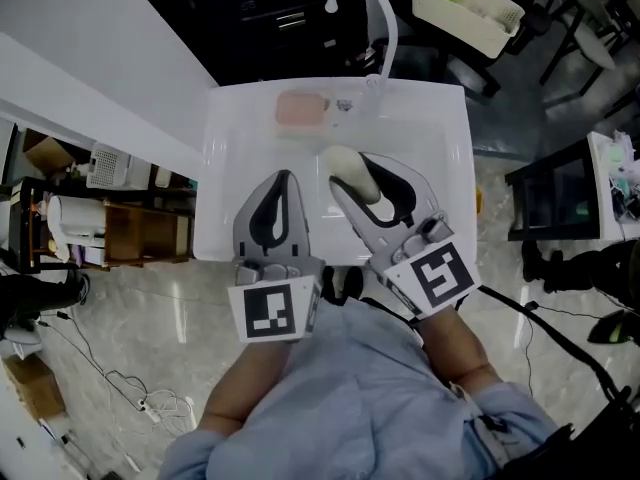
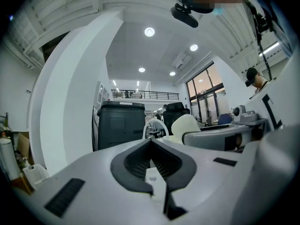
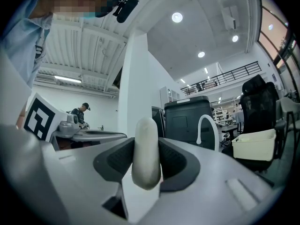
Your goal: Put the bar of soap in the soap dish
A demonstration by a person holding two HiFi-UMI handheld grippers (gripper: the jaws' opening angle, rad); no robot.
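Two tongs hover over the white sink (image 1: 440, 168), but only one carries something. The right tongs (image 3: 146, 140) are clamped on the bar of soap (image 1: 350, 166), which stands on its narrow edge between the pads. Its long axis runs along the tongs and points toward about 11 o'clock in the head view. The pink soap dish (image 1: 302, 109) lies at 11 o'clock from the soap, near the faucet (image 1: 372, 28), with its long axis from 9 to 3 o'clock. The left tongs (image 1: 283, 176) are closed with nothing between them, just beside the right ones. I judge the soap must turn crosswise and lie flat.

Soap bar (image 1: 350, 170) half behind fingers (image 1: 418, 200)
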